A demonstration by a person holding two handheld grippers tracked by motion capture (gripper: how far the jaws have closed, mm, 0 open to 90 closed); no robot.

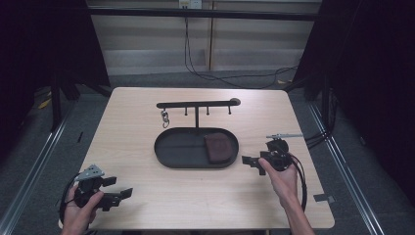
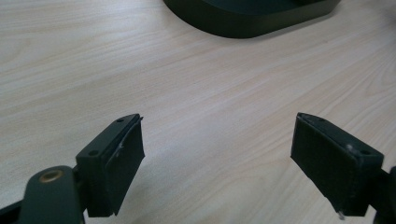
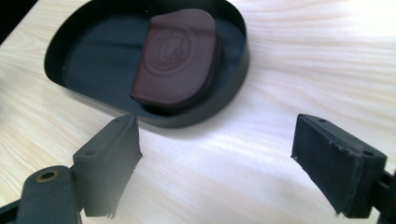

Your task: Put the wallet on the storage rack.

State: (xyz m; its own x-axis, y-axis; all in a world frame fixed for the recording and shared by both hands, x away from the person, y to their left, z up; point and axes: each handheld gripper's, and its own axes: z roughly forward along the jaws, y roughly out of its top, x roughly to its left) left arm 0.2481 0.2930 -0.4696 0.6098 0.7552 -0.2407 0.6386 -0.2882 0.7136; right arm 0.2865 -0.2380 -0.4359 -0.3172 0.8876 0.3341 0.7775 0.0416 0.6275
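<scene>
A black oval tray (image 1: 176, 149) sits mid-table with a T-shaped hook rack (image 1: 196, 104) rising from its far side. A small metal clasp (image 1: 165, 118) hangs from the rack's left hook. A brown leather pouch (image 1: 218, 148) lies flat in the tray's right end, its embossed round seal facing up (image 3: 175, 58). My right gripper (image 1: 249, 162) is open just right of the tray, low over the wood, jaws pointing at the pouch and tray wall (image 3: 219, 100). My left gripper (image 1: 117, 188) is open at the near left corner, with nothing between its jaws (image 2: 217, 163).
The tray's dark rim (image 2: 247, 21) lies ahead of the left gripper across bare wood. Cables trail from both grippers. A small grey tab (image 1: 323, 198) lies near the right front edge. Dark frames and floor rails flank the table.
</scene>
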